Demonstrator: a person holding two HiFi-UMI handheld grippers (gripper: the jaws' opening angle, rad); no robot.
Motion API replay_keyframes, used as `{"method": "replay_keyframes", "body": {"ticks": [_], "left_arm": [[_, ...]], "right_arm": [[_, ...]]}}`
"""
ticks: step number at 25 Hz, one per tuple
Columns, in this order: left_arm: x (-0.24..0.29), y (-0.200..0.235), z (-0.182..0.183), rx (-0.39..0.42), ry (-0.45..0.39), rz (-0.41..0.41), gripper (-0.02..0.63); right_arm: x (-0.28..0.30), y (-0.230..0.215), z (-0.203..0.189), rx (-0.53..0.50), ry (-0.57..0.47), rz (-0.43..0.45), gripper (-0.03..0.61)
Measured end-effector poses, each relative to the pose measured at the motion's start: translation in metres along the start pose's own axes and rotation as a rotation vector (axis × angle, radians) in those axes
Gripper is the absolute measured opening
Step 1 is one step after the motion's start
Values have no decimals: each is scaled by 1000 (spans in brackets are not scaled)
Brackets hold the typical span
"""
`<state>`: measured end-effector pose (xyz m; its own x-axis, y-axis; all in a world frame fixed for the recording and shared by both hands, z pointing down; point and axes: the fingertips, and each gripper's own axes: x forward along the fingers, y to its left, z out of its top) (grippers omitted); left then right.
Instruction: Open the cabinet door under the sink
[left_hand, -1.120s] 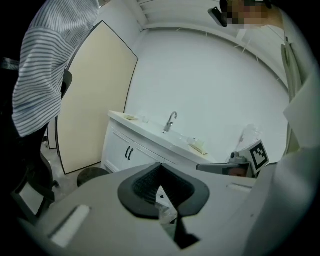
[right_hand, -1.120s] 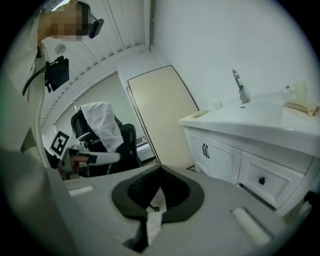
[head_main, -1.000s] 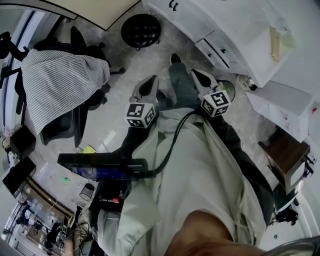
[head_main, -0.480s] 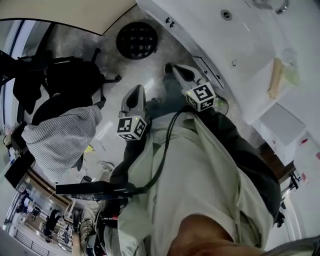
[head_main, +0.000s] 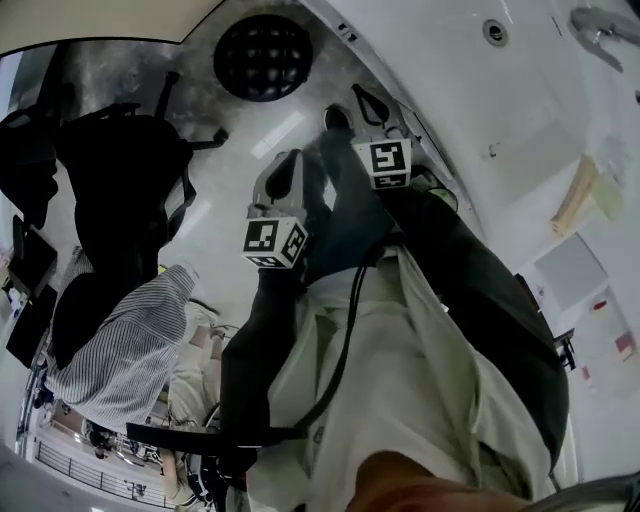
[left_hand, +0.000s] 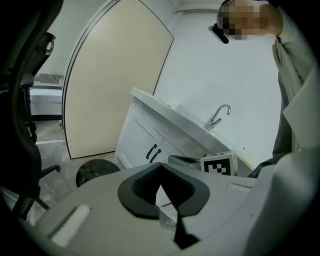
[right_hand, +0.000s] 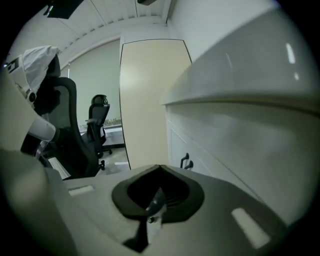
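"Head view: left gripper (head_main: 289, 160) and right gripper (head_main: 362, 100) are seen at top centre, both aimed at the white vanity. Where's the cabinet door (left_hand: 171, 149) found?"

"Mid-frame in the left gripper view, below the tap (left_hand: 218, 114) and just beside the paired black handles (left_hand: 153, 152). It's well apart from both grippers and isn't touched. The same handles are seen at centre right in the right gripper view. Which leaf sits exactly under the basin can't be told."

"How's it expected to handle?"

"It's judged a stiff painted panel on hinges, prob. light to swing. The flat face is likely slippery w/ no edge to catch. So a handle is the spot to be taken: pinched or hooked, then drawn outward along the hinge arc."

"And the jaws?"

"Left gripper: pads are pressed together, nothing is held. Right gripper: tips are met too, per its own view, and nothing is carried. Both would need to be parted before a handle is taken."
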<state>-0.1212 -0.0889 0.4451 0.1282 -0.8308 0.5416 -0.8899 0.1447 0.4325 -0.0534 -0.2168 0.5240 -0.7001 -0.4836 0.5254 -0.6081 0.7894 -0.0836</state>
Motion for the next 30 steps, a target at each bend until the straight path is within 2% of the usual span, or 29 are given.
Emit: {"method": "replay_keyframes", "body": {"ticks": [3,6,8,15,19,21,25,28,29,30], "left_arm": [[44,21,-12,6,8,-15,6],[79,35,-22,-49,-1,-76,6],[93,46,-29,-81,-9,-84,6],[108,76,-52,-162,-22,-28,6],[113,85,-62,-181,-16,-7,6],[117,86,-64,-176,-11,-11,6],[128,86,-60,-149,-26,-8,8],[154,83,-43,-61,-72,-12,8],[168,77,-35,-16,-90,-33,26],[183,68,-27,32,-108,-65,72]], "right_arm": [[36,-15,-27,7,33,-54,2],[59,-29,-51,24,54,-109,2],[71,-34,-58,45,46,-135,2],[105,-51,-65,159,3,-215,57],[120,-60,-62,196,-15,-274,74],[122,-58,-65,200,-15,-285,74],[115,-46,-78,208,28,-222,74],[76,-32,-100,186,78,-155,74],[60,-27,-113,188,110,-132,74],[42,-24,-127,192,149,-110,74]]}}
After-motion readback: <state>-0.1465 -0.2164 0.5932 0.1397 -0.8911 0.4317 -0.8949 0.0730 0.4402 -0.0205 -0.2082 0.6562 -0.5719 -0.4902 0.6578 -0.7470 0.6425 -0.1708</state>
